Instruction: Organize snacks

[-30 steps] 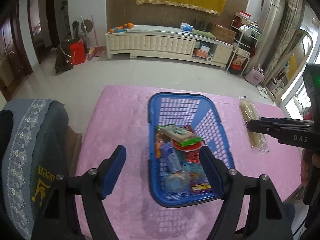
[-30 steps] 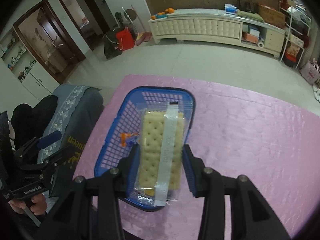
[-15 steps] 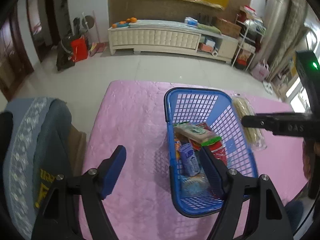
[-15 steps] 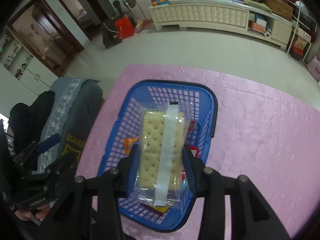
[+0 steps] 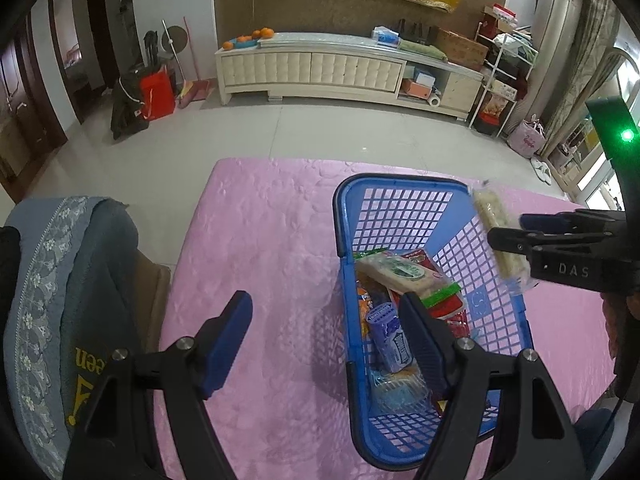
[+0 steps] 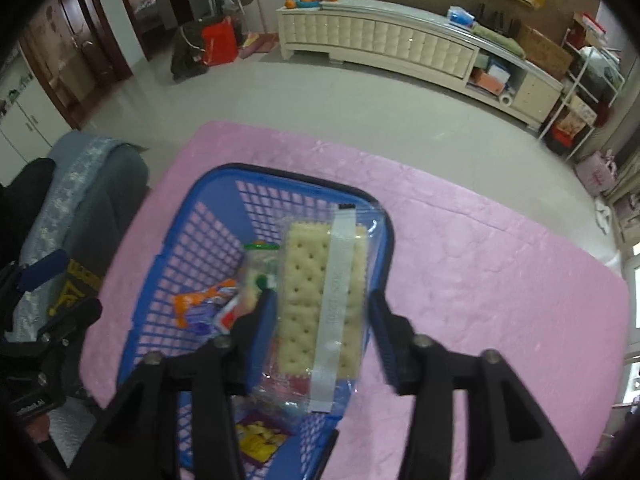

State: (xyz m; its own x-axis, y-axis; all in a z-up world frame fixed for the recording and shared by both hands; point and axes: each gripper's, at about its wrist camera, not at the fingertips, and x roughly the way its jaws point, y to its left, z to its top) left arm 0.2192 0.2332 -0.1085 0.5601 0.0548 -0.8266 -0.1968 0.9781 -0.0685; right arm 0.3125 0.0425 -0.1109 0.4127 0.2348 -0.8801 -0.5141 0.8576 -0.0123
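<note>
A blue plastic basket (image 5: 404,192) (image 6: 208,224) stands on the pink table and holds several snack packs, among them a cracker pack with a green label (image 5: 394,270) and a blue pack (image 5: 390,340). My right gripper (image 6: 322,312) has its jaws a little apart around a clear pack of crackers (image 6: 320,292), which hangs over the basket's right side; the gap at the right pad suggests it is coming loose. The pack (image 5: 496,236) also shows in the left wrist view. My left gripper (image 5: 324,332) is open and empty, low beside the basket's left wall.
The pink tablecloth (image 5: 260,240) (image 6: 480,264) covers the table. A chair with a grey-blue cover (image 5: 60,280) stands at the table's left edge. A long white cabinet (image 5: 320,72) stands across the tiled floor.
The right gripper carried the cracker pack further over the basket and its jaws have spread slightly. The left gripper's view shifted left, so the basket now lies further right.
</note>
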